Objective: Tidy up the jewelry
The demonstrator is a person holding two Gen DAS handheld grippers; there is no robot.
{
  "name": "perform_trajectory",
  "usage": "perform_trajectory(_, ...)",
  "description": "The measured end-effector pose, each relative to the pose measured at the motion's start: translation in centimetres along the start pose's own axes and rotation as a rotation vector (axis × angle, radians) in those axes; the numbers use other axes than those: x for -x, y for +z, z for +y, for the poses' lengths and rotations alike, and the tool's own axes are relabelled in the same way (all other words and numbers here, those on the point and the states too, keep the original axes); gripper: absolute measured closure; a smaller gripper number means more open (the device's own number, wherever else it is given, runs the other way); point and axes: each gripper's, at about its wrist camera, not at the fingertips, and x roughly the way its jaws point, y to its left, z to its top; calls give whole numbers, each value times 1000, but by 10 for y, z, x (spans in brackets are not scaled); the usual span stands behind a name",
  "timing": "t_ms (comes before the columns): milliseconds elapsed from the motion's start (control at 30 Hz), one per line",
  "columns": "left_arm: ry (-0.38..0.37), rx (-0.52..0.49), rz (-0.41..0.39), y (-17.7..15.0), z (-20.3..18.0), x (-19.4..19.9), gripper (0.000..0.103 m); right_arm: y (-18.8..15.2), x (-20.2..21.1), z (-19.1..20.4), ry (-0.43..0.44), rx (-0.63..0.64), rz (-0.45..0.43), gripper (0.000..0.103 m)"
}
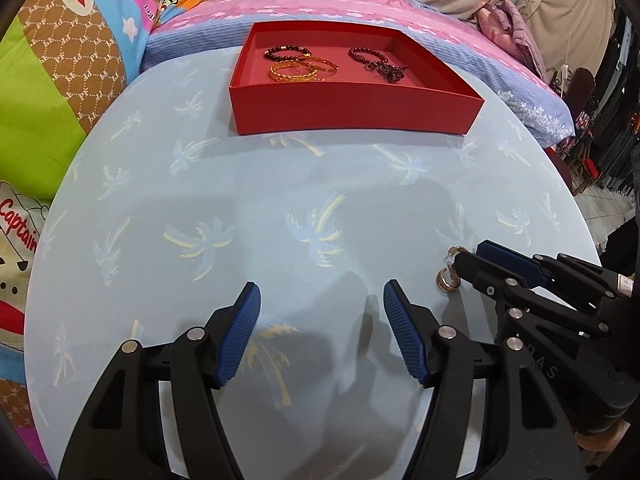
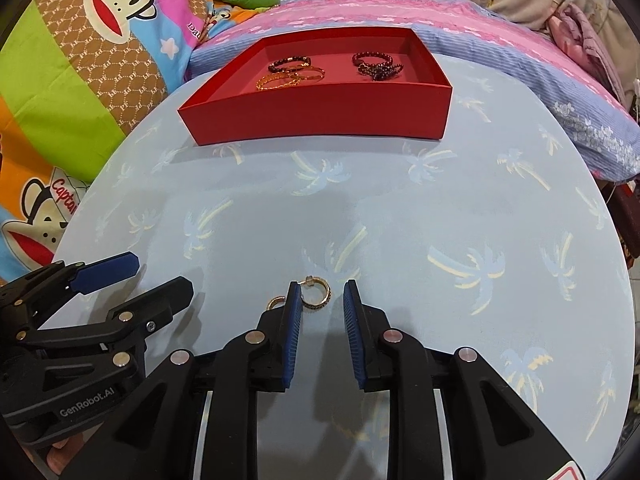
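Jewelry still loose, two small gold hoop earrings [image 2: 316, 295] lie on the pale blue palm-print table [image 2: 400, 208] near our right gripper [image 2: 320, 292], its fingers apart around one hoop, while bracelets sit in the red cardboard tray [image 2: 320, 116] and our left gripper [image 1: 322, 300] waits, fingers apart.

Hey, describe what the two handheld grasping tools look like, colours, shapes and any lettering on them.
Both match: the left tool and right tool have black plastic scissor-like linkage arms joined by round silver rivets, ending in flat blue ribbed rubber pads. White lettering "GenRobot.AI" shows on the left tool's body in the right wrist view. No cables or sleeves are visible.
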Motion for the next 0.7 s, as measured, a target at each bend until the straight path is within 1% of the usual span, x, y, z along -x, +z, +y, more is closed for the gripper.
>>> perform_trajectory(133, -7, -4, 3, 0, -1, 0, 42, 0, -1, 2, -8, 20, -15, 81)
perform_trajectory(267, -15, -9, 5, -1, -5, 0, 42, 0, -1, 0, -19, 21, -17, 91)
perform_trajectory(400, -27, -21, 3, 0, -9, 2, 42, 0, 1, -9, -16, -16, -17, 92)
perform_trajectory(433, -35, -25, 1, 0, -11, 3, 42, 0, 2, -12, -13, -26, -18, 99)
perform_trajectory(467, -40, -28, -1, 1, -13, 3, 42, 0, 4, -17, -8, -43, -16, 102)
perform_trajectory(533, -50, -36, -3, 2, -18, 4, 42, 0, 7, -26, 0, -73, -14, 102)
perform_trajectory(700, -63, -62, -3, 2, -32, 3, 42, -3, 9, -36, -13, -94, -9, 102)
